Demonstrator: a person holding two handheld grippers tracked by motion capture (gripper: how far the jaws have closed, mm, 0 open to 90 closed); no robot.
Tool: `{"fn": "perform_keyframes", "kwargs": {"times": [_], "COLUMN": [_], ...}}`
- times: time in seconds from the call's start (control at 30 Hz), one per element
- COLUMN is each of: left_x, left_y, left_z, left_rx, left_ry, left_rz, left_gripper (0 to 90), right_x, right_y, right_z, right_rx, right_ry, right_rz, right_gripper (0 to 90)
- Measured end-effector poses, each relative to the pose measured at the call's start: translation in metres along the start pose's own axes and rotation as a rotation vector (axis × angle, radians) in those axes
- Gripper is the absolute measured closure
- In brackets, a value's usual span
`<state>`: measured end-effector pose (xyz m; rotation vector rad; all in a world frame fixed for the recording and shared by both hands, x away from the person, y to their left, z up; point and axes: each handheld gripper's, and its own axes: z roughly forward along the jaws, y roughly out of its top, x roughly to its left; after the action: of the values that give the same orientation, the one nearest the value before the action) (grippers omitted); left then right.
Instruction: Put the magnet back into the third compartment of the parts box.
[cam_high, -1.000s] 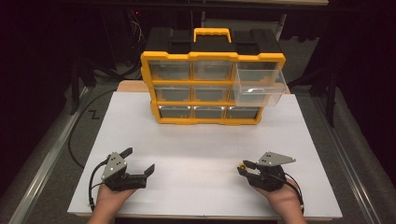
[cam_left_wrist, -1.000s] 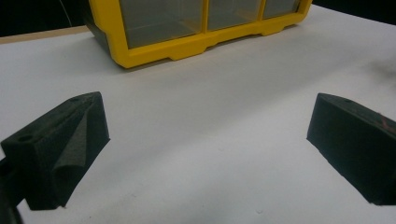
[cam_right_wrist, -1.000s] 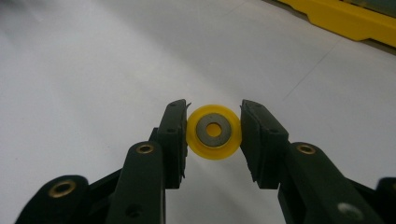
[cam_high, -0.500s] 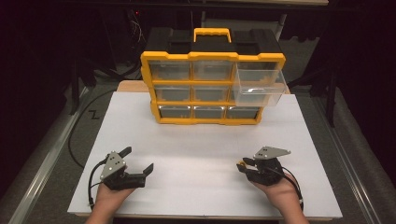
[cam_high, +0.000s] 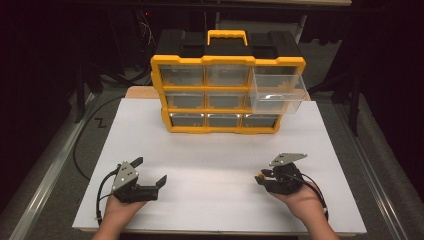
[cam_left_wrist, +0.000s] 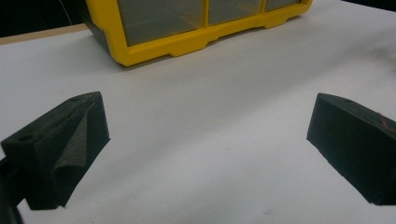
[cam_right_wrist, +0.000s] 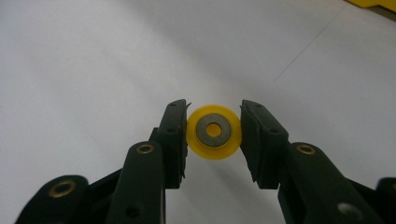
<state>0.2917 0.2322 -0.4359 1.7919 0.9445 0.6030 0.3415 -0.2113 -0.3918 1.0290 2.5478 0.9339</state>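
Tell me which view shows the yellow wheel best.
The right gripper view: the yellow wheel sits face-on between the right gripper jaws, metal hub visible. In the high view it is a tiny yellow speck at the jaw tips.

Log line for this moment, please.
right gripper: shut on yellow wheel | left gripper: open, holds nothing | organizer: top-right drawer pulled out
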Motion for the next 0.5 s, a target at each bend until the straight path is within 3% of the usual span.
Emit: {"fn": "perform_keyframes", "kwargs": {"times": [0.5], "left_x": [0.0006], "left_y": [0.0], "left_z": [-0.0016], "left_rx": [-0.014], "left_ry": [-0.014], "left_rz": [0.004], "left_gripper": [0.1], "right_x": [-0.006], "right_y": [0.0024], "right_z": [-0.0024], "right_rx": [0.094], "right_ry": [-0.003], "right_rz": [-0.036], "right_gripper": [65.2]}}
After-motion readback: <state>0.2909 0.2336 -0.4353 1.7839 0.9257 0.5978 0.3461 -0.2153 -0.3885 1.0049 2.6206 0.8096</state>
